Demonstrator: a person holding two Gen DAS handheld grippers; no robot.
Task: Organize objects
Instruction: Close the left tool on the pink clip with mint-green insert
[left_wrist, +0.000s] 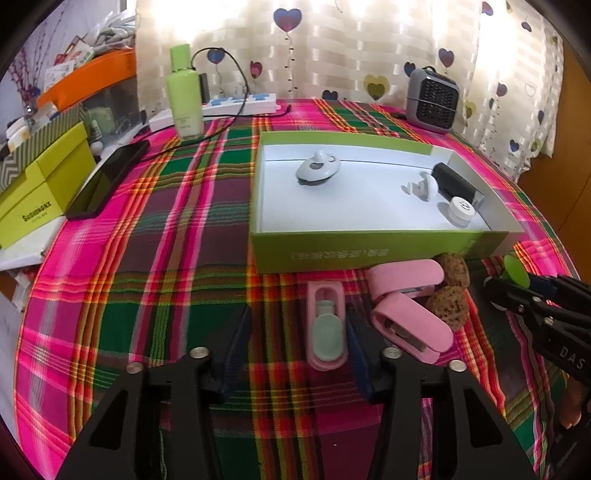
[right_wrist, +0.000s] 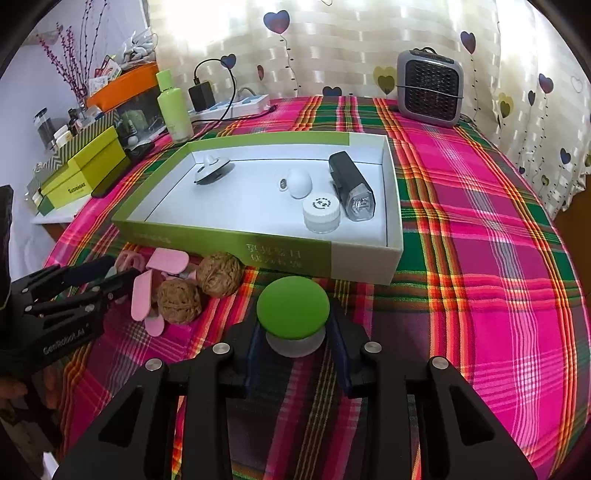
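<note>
My left gripper (left_wrist: 295, 325) stands open over the plaid cloth. A pink oval case (left_wrist: 327, 332) with a mint insert lies between its fingers, close to the right one and apart from the left. Beside it lie two pink clips (left_wrist: 412, 325) and two brown walnuts (left_wrist: 447, 302). My right gripper (right_wrist: 295, 326) is shut on a green-capped knob (right_wrist: 293, 310) just in front of the green box tray (right_wrist: 221, 243). The tray holds a grey-white hook (right_wrist: 210, 170), a white egg-shaped piece (right_wrist: 300, 182), a white jar (right_wrist: 321, 214) and a black light (right_wrist: 351, 184).
At the back stand a green bottle (left_wrist: 183, 92), a power strip (left_wrist: 240, 105) with cables and a grey heater (right_wrist: 430, 88). A black phone (left_wrist: 107, 181) and yellow-green boxes (left_wrist: 40, 184) lie left. The table's right side shows bare cloth (right_wrist: 480, 240).
</note>
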